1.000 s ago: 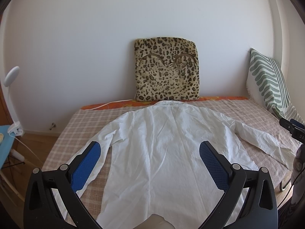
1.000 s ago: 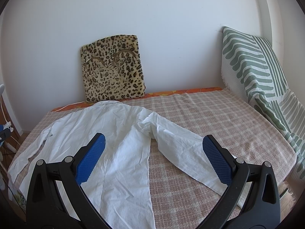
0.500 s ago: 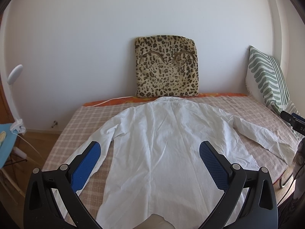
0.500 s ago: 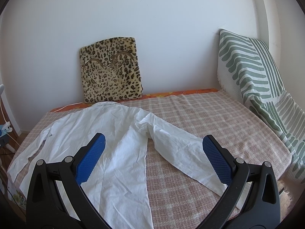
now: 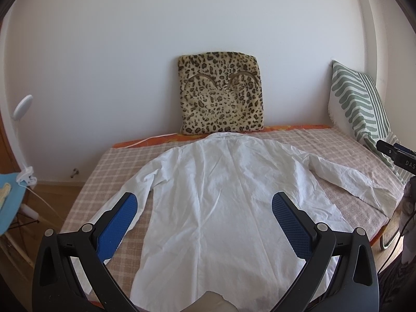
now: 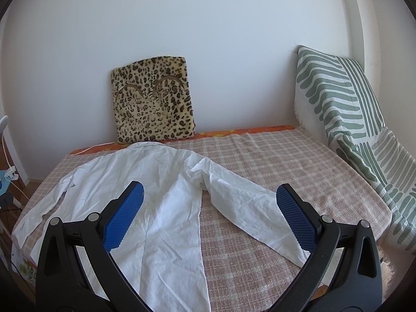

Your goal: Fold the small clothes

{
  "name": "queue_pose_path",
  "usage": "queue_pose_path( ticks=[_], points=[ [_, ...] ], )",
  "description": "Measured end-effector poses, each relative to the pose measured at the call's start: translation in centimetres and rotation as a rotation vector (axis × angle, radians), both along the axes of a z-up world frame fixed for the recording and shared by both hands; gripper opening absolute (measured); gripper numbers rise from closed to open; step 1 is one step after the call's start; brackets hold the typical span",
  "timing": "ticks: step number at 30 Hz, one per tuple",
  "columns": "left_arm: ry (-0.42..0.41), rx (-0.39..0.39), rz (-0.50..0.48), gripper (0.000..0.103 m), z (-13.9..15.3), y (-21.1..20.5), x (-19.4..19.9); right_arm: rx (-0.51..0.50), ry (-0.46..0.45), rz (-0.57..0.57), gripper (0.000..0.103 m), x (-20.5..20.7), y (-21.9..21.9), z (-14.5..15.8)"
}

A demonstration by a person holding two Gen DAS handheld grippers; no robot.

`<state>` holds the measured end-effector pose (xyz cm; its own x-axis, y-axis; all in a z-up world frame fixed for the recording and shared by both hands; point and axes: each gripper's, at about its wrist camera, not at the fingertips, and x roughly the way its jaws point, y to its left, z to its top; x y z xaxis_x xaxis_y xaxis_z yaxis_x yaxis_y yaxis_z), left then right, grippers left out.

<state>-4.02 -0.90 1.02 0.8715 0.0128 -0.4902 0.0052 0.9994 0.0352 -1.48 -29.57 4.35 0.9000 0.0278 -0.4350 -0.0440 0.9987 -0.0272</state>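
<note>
bed [image 5: 109, 171]: checked cover | on it: white shirt [image 5: 221, 195] flat; leopard cushion [image 5: 221, 93]; striped pillow [image 6: 338, 96]

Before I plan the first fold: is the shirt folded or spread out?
Spread out. The shirt lies flat on the bed, both sleeves angled outward, nothing doubled over.

A white long-sleeved shirt [image 5: 221, 208] lies flat and back-up on the checked bedspread [image 6: 286, 161]. Both sleeves spread outward. The fabric is lightly creased.
</note>
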Motion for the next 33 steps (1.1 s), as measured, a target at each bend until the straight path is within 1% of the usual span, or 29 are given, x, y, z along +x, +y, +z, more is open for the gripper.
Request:
queue_pose_path(
  ticks=[17,33],
  points=[
    [-0.004,0.003,-0.001,0.103,0.3,-0.1,-1.5,0.0,0.004,0.005,0.103,-0.9,0.4,0.7],
    [-0.015,0.011,0.004,0.103,0.5,-0.3,-2.0,-0.007,0.001,0.008,0.103,-1.4,1.1,1.2]
  ],
)
